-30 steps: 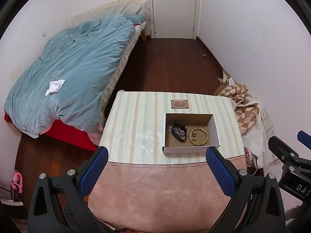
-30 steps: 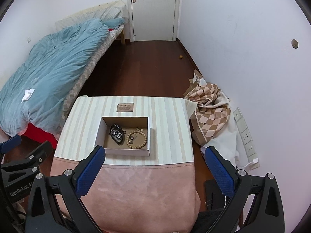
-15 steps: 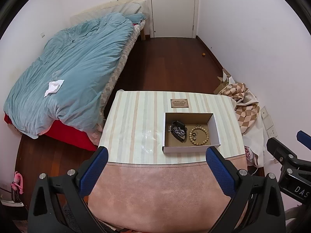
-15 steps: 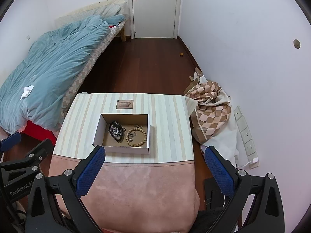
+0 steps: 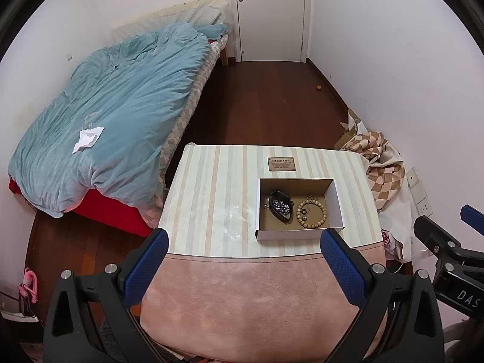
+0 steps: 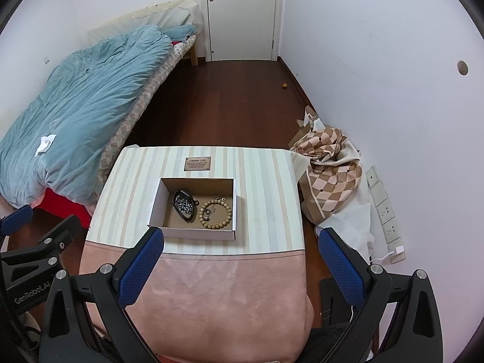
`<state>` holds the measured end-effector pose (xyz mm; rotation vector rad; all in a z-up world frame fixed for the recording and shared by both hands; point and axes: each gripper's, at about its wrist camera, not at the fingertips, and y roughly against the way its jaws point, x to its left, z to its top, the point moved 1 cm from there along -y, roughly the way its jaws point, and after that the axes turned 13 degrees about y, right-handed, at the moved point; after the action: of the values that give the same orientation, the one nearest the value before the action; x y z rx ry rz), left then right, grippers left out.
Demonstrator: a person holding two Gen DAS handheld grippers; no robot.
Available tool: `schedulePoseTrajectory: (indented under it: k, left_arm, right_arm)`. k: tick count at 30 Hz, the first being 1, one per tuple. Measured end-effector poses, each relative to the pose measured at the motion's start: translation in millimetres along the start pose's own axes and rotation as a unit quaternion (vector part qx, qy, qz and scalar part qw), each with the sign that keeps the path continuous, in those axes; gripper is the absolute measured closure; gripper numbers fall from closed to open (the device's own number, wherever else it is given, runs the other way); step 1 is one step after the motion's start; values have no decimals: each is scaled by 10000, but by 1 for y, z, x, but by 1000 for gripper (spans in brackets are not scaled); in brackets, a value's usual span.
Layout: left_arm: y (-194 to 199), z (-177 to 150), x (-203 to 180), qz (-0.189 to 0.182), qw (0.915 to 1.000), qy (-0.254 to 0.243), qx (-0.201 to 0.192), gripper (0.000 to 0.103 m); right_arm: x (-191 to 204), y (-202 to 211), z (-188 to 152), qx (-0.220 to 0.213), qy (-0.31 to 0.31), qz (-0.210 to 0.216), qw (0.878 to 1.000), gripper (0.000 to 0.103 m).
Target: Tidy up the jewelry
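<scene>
From the left wrist camera, the left gripper [image 5: 243, 243] hangs above the near, pink end of the table, its blue-padded fingers [image 5: 145, 267] spread wide apart and holding nothing. Ahead lies a striped cloth-covered table [image 5: 211, 187] bearing a shallow white cardboard box with a brown floor [image 5: 337, 202]. Inside, a small dark oval dish heaped with silvery chain pieces [image 5: 281, 205] sits on the left, just beside a tan wooden-bead bracelet [image 5: 311, 213] on the right — small charms lie within the bracelet's ring. A little brown plaque [image 5: 281, 163] lies beyond the box.

From the right wrist camera, the right gripper [image 6: 240, 242] is likewise splayed and empty, its left fingertip overlapping the box's near corner in the view. The box [image 6: 155, 202] holds the dish [image 6: 184, 205] and bracelet [image 6: 215, 213] side by side — the plaque [image 6: 197, 163] lies just behind.
</scene>
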<state>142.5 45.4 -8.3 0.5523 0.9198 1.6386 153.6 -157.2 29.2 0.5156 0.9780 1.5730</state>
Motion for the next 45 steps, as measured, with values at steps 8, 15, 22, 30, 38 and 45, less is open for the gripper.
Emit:
schedulePoseTrajectory:
  k: [8, 15, 22, 30, 38, 45]
  left_arm:
    - [6, 1, -1, -52, 10000, 17, -12, 1]
    - [6, -1, -6, -131, 9999, 41, 73, 1]
    - [7, -2, -7, -134, 9999, 40, 68, 1]
    - [7, -2, -7, -146, 9999, 37, 72, 1]
    - [7, -3, -9, -160, 9998, 53, 77, 1]
    - [9, -5, -11, -167, 9998, 78, 94, 1]
  right_arm:
    - [-1, 0, 0, -4, -13, 3, 10000, 0]
    - [-1, 0, 0, 13, 17, -15, 10000, 0]
    - [-4, 2, -1, -6, -1, -35, 10000, 0]
    - [-5, 3, -2, 0, 4, -36, 10000, 0]
    - [-5, 3, -2, -3, 4, -37, 10000, 0]
    - [-6, 2, -1, 5, 9, -28, 10000, 0]
